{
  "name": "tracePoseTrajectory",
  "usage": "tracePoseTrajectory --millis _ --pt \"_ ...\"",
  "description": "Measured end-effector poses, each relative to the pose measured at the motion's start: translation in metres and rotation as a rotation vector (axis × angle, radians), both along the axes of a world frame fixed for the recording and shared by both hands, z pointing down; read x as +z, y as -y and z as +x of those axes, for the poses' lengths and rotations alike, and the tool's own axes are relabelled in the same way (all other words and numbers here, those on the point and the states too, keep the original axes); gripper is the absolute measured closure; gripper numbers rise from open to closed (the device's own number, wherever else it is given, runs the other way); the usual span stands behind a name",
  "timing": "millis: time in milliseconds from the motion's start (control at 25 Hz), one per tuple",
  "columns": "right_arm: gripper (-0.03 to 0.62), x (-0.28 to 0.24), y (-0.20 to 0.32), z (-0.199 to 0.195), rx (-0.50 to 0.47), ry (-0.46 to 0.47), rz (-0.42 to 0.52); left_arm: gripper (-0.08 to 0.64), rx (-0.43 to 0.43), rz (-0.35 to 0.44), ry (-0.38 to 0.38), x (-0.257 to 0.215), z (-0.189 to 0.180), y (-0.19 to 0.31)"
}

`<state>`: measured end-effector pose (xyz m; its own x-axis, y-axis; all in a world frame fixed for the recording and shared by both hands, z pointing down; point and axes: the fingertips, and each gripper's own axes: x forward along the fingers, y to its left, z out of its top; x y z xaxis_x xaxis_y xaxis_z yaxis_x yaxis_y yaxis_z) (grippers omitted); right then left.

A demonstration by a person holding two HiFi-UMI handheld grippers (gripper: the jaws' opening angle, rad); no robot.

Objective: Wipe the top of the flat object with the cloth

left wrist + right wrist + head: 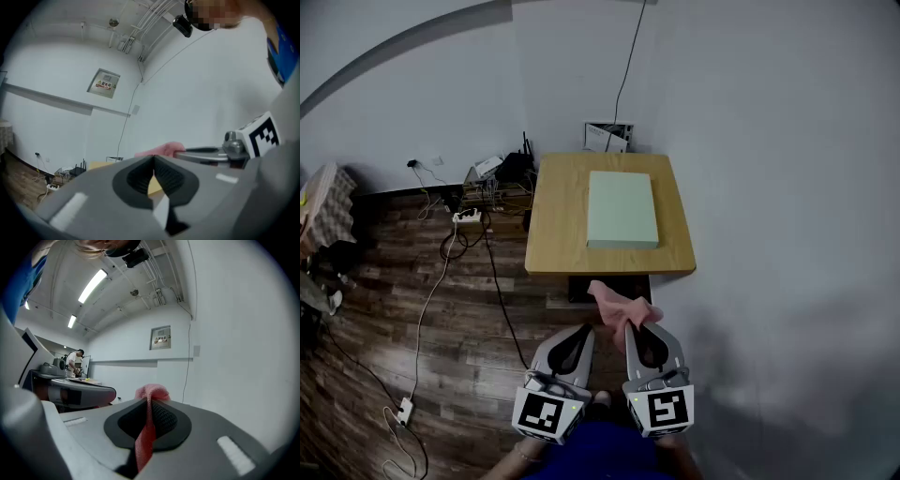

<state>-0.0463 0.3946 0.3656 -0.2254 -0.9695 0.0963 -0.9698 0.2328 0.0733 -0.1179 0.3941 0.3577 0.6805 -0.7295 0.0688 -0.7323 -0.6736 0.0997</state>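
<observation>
A pale green flat slab (pixel 622 209) lies on a small wooden table (pixel 559 229) in the head view, well ahead of both grippers. My right gripper (pixel 629 325) is shut on a pink cloth (pixel 617 302), which sticks up past its tips short of the table's near edge; in the right gripper view the pink cloth (pixel 149 425) is pinched between the closed jaws of the right gripper (pixel 150 401). My left gripper (pixel 587 329) hangs beside it, shut with nothing held. The left gripper (pixel 153 159) shows its jaws closed together, with the cloth (pixel 162 149) and the table (pixel 100 165) beyond.
Cables, a power strip (pixel 467 215) and small electronics (pixel 490 167) lie on the wooden floor left of the table. A white wall (pixel 769 187) runs along the table's right side and behind it. A dark box (pixel 579 288) sits under the table's near edge.
</observation>
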Motion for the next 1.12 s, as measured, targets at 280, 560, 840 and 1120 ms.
tracePoseTrajectory --millis 280,560,840,1120 --pt "0.575 -0.008 -0.008 0.024 0.01 0.067 0.049 0.555 -0.039 -0.007 -0.019 0.006 0.004 -0.004" --pt "0.575 0.004 0.001 0.074 0.092 0.102 0.051 0.557 -0.069 -0.024 -0.004 0.023 0.003 0.012" --pt "0.575 0.014 0.05 0.097 0.151 0.068 0.041 0.557 -0.032 -0.03 -0.015 0.034 0.023 0.067" --pt "0.575 0.021 0.139 0.108 0.194 0.048 0.04 0.557 0.039 -0.008 -0.021 0.045 0.045 0.163"
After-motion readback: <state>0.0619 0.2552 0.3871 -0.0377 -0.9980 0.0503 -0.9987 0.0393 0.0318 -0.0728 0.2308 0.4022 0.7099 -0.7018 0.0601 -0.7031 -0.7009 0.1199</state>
